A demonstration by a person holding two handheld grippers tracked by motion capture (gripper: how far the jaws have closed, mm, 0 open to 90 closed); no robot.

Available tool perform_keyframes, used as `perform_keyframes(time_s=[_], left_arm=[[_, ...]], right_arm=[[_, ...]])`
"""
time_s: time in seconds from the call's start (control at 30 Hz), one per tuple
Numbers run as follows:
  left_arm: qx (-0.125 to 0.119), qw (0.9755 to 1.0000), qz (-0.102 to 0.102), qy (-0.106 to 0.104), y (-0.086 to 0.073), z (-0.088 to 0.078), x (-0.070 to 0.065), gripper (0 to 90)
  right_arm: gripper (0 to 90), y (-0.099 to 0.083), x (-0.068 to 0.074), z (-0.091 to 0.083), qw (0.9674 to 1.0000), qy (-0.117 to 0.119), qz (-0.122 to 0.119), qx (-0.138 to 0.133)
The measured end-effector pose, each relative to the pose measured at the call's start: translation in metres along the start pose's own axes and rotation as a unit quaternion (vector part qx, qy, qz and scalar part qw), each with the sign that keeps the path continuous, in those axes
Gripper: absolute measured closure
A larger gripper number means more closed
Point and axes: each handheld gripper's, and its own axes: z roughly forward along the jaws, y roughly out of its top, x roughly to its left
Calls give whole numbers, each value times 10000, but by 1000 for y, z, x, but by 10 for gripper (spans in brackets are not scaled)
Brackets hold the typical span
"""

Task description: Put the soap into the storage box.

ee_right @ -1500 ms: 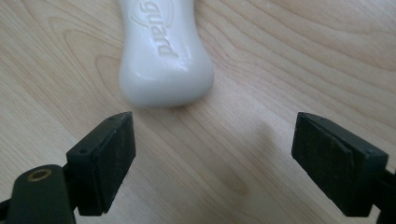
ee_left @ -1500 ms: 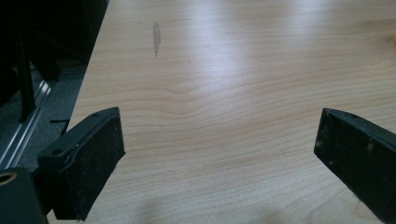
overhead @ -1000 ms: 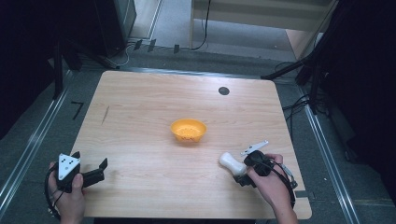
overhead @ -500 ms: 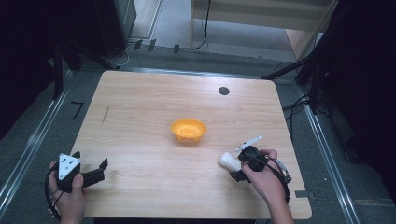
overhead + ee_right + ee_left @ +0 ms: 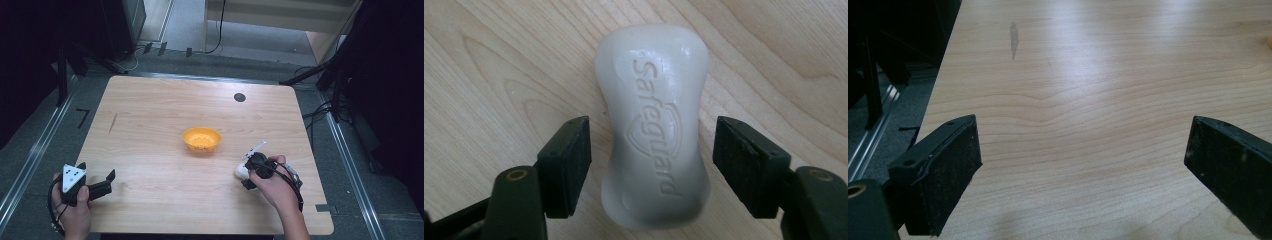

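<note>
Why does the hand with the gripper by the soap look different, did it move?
Yes. The right gripper slid left over the white soap bar, nearer the orange bowl. Its jaws have just been closing, the soap between them, gaps showing either side.

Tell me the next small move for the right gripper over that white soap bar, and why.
Probably close further: the right gripper straddles the white waisted soap bar lying on the wooden table. Its jaws have just been closing, yet gaps remain beside both pads.

Pale wood-grain worktop (image 5: 150, 125), rounded corners, lit from above. Grey floor (image 5: 180, 30) around it, dark at both sides. Light wooden furniture (image 5: 280, 12) beyond; black cables (image 5: 320, 107) trail at right.
</note>
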Motion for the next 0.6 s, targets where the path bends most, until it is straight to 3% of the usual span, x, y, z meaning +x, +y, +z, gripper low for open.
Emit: perform_keyframes(time_s=[0.3, 0.6], left_arm=[[10, 10000, 4, 14, 0, 0, 0, 21], [19, 10000, 23, 13, 0, 0, -1, 21]], right_arm=[[454, 7, 1, 9, 9996, -107, -78, 243], [496, 8, -3, 11, 9998, 83, -38, 161]])
